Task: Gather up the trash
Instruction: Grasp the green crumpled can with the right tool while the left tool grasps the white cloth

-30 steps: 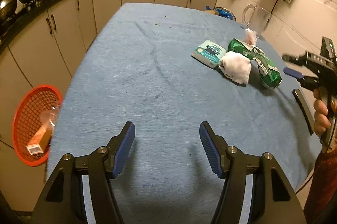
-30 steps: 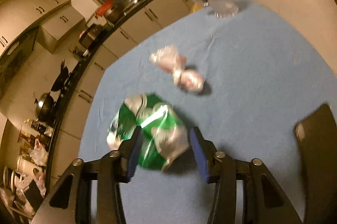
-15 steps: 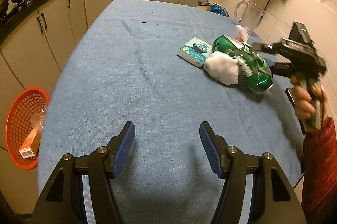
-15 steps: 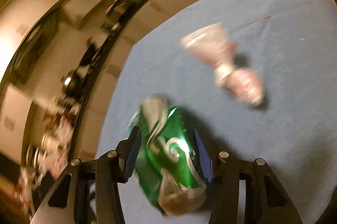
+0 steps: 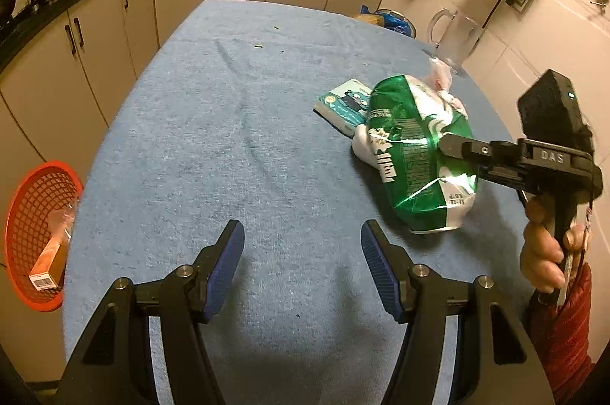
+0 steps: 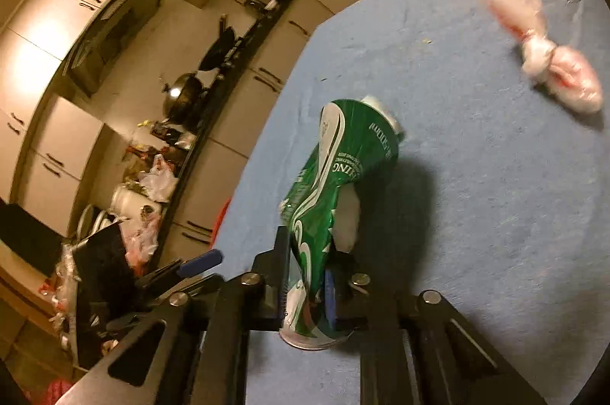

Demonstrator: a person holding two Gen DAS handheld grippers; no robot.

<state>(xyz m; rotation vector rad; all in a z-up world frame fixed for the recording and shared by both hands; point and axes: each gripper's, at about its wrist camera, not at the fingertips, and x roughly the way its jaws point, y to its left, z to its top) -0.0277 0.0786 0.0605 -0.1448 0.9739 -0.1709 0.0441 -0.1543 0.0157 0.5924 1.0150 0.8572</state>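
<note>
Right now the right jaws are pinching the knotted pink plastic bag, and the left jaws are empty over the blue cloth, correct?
Not quite. The right gripper has its jaws closing on the crushed green can, as the right wrist view shows; the pink bag lies untouched beyond it. The left gripper is indeed empty.

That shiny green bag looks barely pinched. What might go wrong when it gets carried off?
1. The right hand-held gripper is closing on one crumpled end of the shiny green foil snack bag; slick foil might slip out.
2. The white crumpled tissue lies against the bag and could be dragged along.
3. The red mesh plastic basket sits beyond the blue cloth-covered table's far edge, a long carry.
</note>
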